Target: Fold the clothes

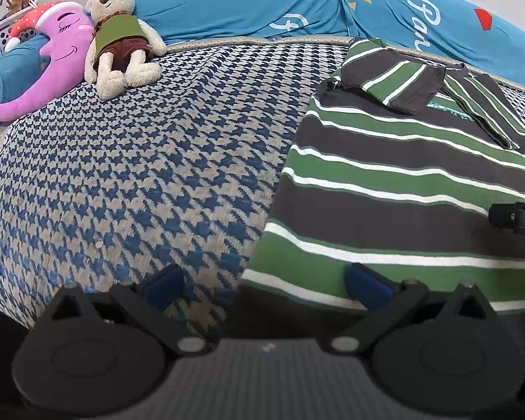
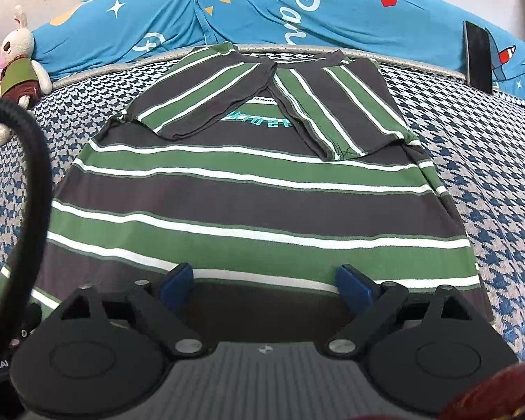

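A striped T-shirt in green, dark grey and white lies flat on the bed, both sleeves folded in over the chest. In the left wrist view the same T-shirt fills the right half. My left gripper stands open at the shirt's lower left corner, one blue pad over the bedspread and the other over the hem. My right gripper is open too, hovering over the middle of the hem with nothing between its fingers. Part of the right gripper shows at the right edge of the left wrist view.
The bed has a blue houndstooth bedspread. A long blue pillow runs along the back. A plush rabbit and a purple moon plush lie at the back left. A dark phone leans at the back right. A black cable hangs at left.
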`<move>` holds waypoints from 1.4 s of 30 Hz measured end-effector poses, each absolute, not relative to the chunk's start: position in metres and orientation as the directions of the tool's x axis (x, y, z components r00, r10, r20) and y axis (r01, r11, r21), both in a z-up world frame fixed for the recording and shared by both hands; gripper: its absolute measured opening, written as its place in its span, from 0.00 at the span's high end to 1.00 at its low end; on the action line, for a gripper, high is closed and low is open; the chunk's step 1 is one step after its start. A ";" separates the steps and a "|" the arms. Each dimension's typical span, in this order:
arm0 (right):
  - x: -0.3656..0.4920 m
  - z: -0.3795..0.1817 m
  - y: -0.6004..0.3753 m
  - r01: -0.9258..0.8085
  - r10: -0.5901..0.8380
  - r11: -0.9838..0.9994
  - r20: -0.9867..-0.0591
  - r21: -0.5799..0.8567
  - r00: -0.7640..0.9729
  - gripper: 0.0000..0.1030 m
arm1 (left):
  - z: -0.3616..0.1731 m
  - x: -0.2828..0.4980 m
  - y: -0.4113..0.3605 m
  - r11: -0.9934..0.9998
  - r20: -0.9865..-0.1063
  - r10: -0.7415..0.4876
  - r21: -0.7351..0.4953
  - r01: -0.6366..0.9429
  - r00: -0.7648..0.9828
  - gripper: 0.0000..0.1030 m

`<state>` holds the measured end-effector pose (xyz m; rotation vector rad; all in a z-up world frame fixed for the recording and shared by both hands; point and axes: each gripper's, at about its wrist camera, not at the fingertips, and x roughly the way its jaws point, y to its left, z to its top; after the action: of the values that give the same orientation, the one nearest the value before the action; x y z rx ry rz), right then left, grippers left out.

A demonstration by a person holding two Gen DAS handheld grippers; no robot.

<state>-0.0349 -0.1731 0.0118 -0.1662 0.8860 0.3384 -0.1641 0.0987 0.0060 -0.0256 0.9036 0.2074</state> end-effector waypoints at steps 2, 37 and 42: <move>-0.037 0.013 -0.171 -0.353 0.216 0.936 -0.783 -0.005 0.584 0.13 | 0.006 -0.164 0.099 0.979 -0.782 0.170 0.067 -0.190 0.599 0.00; -0.060 0.011 -0.175 -0.338 0.195 0.941 -0.775 -0.025 0.601 0.00 | 0.006 -0.168 0.096 0.973 -0.773 0.187 0.060 -0.224 0.606 0.00; -0.062 0.012 -0.176 -0.339 0.197 0.941 -0.780 -0.021 0.594 0.00 | 0.007 -0.168 0.095 0.969 -0.775 0.195 0.058 -0.240 0.601 0.00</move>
<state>-0.0620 -0.1764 0.0118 -0.1738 0.8817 0.3127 -0.1682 0.0954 0.0072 -0.0541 0.8911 0.2524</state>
